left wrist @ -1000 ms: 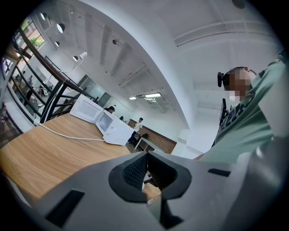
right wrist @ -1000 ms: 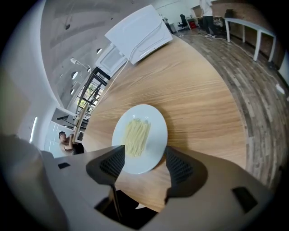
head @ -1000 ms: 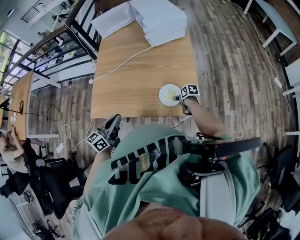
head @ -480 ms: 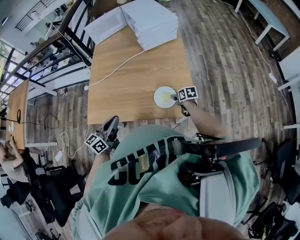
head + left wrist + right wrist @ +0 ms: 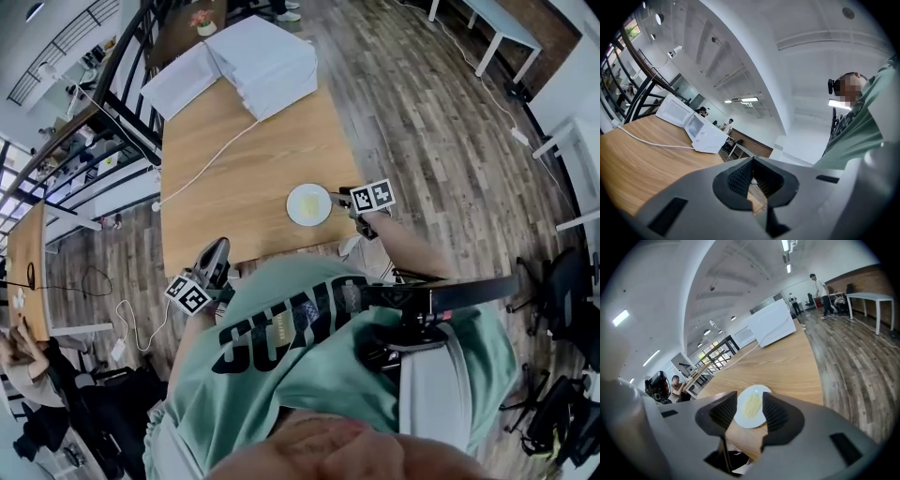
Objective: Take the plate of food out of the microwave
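Jaws of the right claw (image 5: 749, 401) stand apart and have just been closing, with nothing pinched between them. It hangs just beside the plate of food (image 5: 308, 204), which sits on the worktop (image 5: 244, 159) well apart from the microwave (image 5: 267, 61), so removal looks done. The left claw (image 5: 751, 176), jaws together, seems unneeded and waits farther from the microwave.

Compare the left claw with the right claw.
The left claw is shut and empty; the right claw stands open, its jaws have just been closing, on nothing. The left claw sits at the wooden table's near edge, away from the round white plate of yellow food; the right claw is beside that plate. Both are grey with ribbed pads.
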Action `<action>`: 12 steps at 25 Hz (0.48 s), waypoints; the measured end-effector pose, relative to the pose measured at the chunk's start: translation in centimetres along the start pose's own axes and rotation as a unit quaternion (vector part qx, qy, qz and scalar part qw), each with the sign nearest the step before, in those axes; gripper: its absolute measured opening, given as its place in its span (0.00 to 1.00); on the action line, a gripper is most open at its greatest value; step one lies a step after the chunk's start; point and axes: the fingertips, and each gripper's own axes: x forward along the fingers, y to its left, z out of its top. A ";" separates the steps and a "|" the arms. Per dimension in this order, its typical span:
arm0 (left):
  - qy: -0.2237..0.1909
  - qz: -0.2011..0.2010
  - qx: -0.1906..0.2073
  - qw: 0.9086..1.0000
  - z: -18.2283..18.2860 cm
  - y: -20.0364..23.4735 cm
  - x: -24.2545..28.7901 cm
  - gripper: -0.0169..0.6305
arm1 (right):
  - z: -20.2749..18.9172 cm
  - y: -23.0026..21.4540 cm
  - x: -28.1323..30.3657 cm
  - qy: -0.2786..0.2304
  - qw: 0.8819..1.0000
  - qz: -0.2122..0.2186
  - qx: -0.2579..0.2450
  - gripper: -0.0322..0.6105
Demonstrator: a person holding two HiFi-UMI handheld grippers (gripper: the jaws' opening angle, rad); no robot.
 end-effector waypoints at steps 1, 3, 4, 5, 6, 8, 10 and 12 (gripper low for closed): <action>0.000 -0.005 0.003 1.000 0.2 -0.2 0.3 0.04 | 0.7 0.4 -0.7 -0.013 1.000 0.002 -0.007 0.29; -0.001 -0.015 0.012 1.000 0.8 -0.6 0.8 0.04 | 2.2 1.2 -2.1 -0.043 0.999 0.010 -0.018 0.19; -0.003 -0.020 0.020 1.000 1.4 -0.9 1.1 0.04 | 3.1 1.8 -2.8 -0.058 0.998 0.016 -0.022 0.13; -0.006 -0.025 0.029 0.999 2.1 -1.2 1.3 0.04 | 4.0 2.3 -3.5 -0.073 0.997 0.023 -0.026 0.10; -0.010 -0.029 0.041 0.999 3.0 -1.6 1.5 0.04 | 5.1 3.0 -4.4 -0.089 0.995 0.031 -0.028 0.07; -0.021 -0.035 0.067 0.997 5.3 -2.3 1.8 0.04 | 7.7 4.9 -6.4 -0.124 0.990 0.049 -0.038 0.06; -0.037 -0.040 0.092 0.994 7.8 -3.3 2.0 0.04 | 10.3 7.1 -8.8 -0.158 0.984 0.063 -0.058 0.06; -0.051 -0.044 0.113 0.991 10.0 -4.5 2.1 0.04 | 12.6 9.5 -11.1 -0.189 0.976 0.078 -0.081 0.06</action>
